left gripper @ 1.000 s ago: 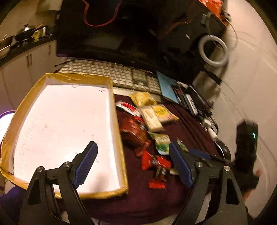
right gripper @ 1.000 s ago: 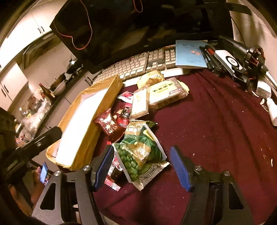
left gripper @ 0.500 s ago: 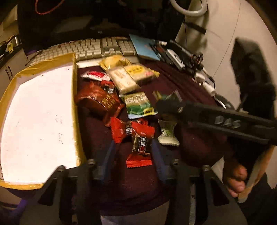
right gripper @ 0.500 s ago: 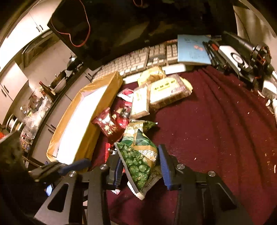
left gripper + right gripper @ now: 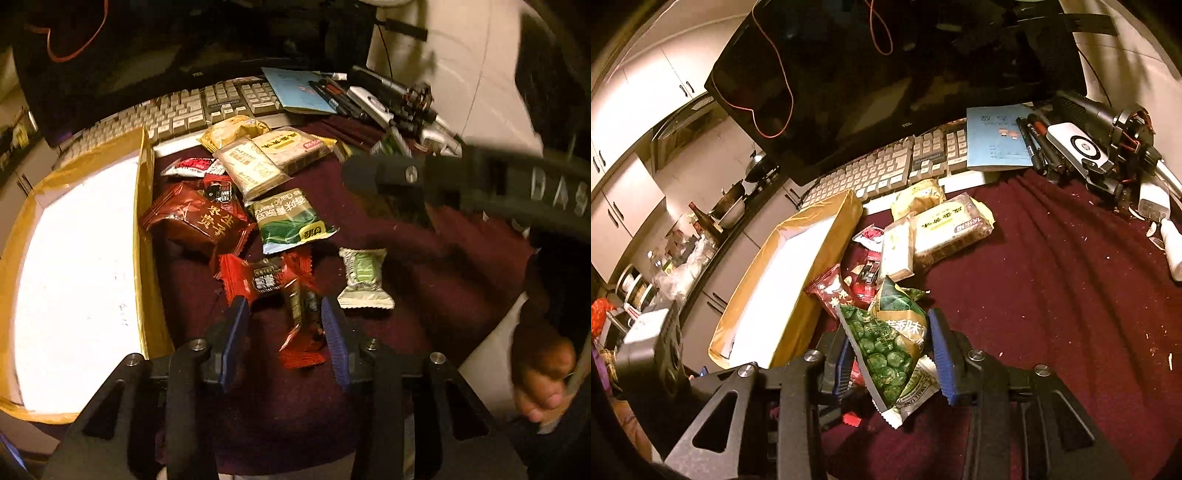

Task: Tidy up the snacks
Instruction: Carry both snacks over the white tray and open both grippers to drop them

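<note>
Snacks lie heaped on a maroon cloth beside a tape-edged cardboard tray with a white floor. My left gripper points down at small red packets. Its blue pads have narrowed around them, the right pad against the dark-red one and the left pad at another's corner. My right gripper is shut on a green pea bag, which stands crumpled and tilted between the pads. In the left wrist view the right gripper's black frame crosses the right side. The tray lies left of the heap.
A brown-red bag, a green garlic-pea packet, a small green-white packet and beige packets lie nearby. Behind are a keyboard, monitor, blue notebook, pens and gadgets. A hand shows at right.
My left gripper swung from over the tray to the red packets, sank and narrowed around them. My right gripper closed on the green pea bag, which now stands crumpled.
</note>
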`<state>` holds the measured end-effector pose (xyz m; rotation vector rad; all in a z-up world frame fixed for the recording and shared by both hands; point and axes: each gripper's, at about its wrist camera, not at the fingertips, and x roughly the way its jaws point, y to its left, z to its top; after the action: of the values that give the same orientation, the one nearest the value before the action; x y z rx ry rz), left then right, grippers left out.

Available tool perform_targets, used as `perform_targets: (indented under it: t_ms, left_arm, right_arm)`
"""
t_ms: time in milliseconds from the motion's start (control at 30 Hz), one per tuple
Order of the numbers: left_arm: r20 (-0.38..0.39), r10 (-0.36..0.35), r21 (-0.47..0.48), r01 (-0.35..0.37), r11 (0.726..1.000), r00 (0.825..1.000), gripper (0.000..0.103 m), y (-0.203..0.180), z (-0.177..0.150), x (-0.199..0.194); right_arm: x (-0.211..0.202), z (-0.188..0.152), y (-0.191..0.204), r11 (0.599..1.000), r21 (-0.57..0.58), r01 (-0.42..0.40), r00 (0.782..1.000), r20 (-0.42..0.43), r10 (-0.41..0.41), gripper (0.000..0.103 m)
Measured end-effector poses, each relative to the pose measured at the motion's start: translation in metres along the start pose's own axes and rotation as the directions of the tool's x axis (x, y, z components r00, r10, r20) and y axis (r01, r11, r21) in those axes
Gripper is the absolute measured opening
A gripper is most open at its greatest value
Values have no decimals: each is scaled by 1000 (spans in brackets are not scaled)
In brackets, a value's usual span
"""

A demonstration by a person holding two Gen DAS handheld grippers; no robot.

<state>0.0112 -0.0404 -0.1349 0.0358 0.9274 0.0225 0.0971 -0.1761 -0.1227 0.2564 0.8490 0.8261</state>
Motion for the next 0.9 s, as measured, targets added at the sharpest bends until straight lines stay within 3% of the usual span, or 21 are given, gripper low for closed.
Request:
perform_targets:
  t_ms: [33, 100, 233, 367, 533, 600, 700, 800, 900]
  left_arm:
    - [11, 11, 15, -11, 1000, 1000, 39, -3, -2, 1]
    - [18, -19, 1, 19, 1000, 1000, 16, -1, -3, 0]
    - [60, -28, -38, 31, 999, 998, 14, 10, -4, -8]
    - [111, -94, -117, 107, 987, 989, 14, 33, -5, -24]
    - [248, -128, -255, 192, 948, 960, 14, 75, -9, -56]
    - [304, -106, -324, 207, 923, 947, 14, 98, -12, -69]
    - [344, 14, -445, 150, 883, 939, 14, 133, -19, -84]
    - [307, 146, -568, 58, 821, 940, 14, 172, -27, -86]
    - [246, 206, -635, -3, 773, 947, 14, 200, -33, -77]
  right_arm:
    - [0, 1, 0, 1000, 2, 2, 1000, 1, -2, 38]
    - [0, 2, 0, 1000, 3, 3, 1000, 3, -3, 38]
    - [-4, 3, 4, 1000, -8, 13, 1000, 18, -13, 38]
    - [-8, 5, 10, 1000, -15, 13, 999, 46, -13, 38]
    - [-6, 12, 26, 999, -25, -24, 997, 79, 26, 38]
    - [0, 14, 40, 998, -49, -45, 996, 79, 48, 38]
    - [12, 18, 67, 991, -99, -92, 993, 59, 98, 38]
    - [32, 20, 101, 977, -162, -137, 990, 11, 141, 38]
    - [58, 18, 135, 962, -227, -152, 988, -53, 144, 38]
